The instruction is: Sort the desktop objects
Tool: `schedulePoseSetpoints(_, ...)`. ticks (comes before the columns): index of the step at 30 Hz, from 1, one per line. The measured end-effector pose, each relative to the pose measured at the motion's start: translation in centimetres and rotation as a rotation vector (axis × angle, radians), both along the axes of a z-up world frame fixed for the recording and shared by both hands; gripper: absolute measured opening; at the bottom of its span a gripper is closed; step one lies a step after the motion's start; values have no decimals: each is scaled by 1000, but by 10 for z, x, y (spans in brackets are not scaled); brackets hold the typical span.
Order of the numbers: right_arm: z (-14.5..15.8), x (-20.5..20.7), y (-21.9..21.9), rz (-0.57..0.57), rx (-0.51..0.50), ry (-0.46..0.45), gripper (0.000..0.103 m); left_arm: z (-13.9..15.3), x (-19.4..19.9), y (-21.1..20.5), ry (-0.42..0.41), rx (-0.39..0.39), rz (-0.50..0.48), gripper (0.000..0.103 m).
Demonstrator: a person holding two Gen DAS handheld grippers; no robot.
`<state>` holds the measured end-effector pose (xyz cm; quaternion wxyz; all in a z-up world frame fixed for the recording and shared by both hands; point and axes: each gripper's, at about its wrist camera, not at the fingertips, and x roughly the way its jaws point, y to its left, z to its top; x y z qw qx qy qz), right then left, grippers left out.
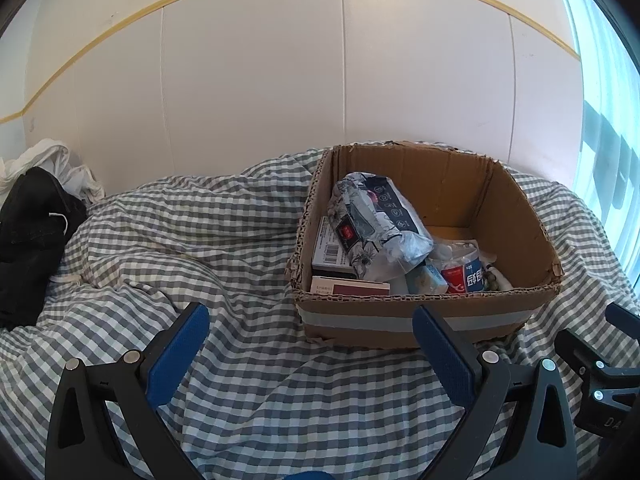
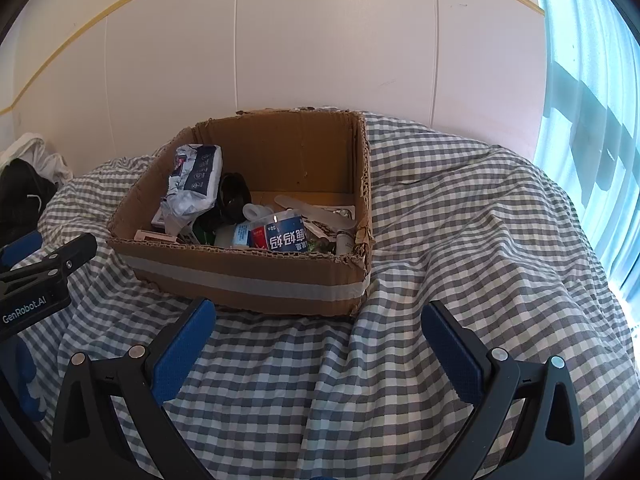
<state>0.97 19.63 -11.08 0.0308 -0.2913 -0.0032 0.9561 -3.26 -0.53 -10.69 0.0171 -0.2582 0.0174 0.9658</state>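
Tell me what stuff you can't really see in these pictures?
- Box bottom: in the left wrist view, the cardboard box front wall hides the lower items.
- Dark round thing: right wrist view, half behind the crumpled packet.
- Black clothing: cut off by the left edge.
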Motion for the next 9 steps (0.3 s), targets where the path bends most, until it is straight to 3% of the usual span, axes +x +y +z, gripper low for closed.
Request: schedulePoseSetpoints(9,-4,-2,0,-5,3,-19,103,-7,-3,-2,-41,35,-1,103)
